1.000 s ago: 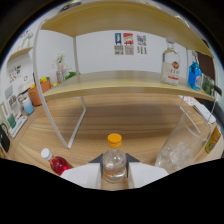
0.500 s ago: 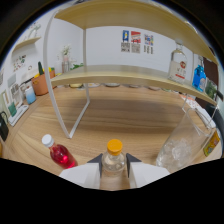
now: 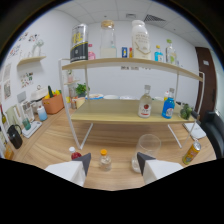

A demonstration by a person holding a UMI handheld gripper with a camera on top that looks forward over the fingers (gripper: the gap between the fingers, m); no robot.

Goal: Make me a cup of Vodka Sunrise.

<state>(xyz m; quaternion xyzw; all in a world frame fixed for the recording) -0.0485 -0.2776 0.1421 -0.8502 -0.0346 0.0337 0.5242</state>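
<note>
My gripper [image 3: 113,161] is open, its two dark fingertips [image 3: 84,161] spread wide with nothing held. In the gap, just beyond them, a small clear bottle with an orange cap [image 3: 104,159] stands on the wooden table. A red bottle with a white cap [image 3: 75,154] stands left of it by the left finger. An empty clear plastic cup [image 3: 149,145] stands upright past the right finger. On the lower shelf, a clear bottle with a red label [image 3: 145,102] stands beside a blue bottle [image 3: 168,105].
A yellow can [image 3: 191,152] lies tilted on the table right of the cup. The white-framed wooden rack [image 3: 115,111] fills the middle, and on its top shelf are a black can [image 3: 79,44] and tall bottles [image 3: 141,37]. An orange pot [image 3: 53,103] and small items stand at the left.
The view has pulled back and risen. The orange-capped bottle, close between the fingers before, now stands small on the table beyond them, and the fingers are wider apart.
</note>
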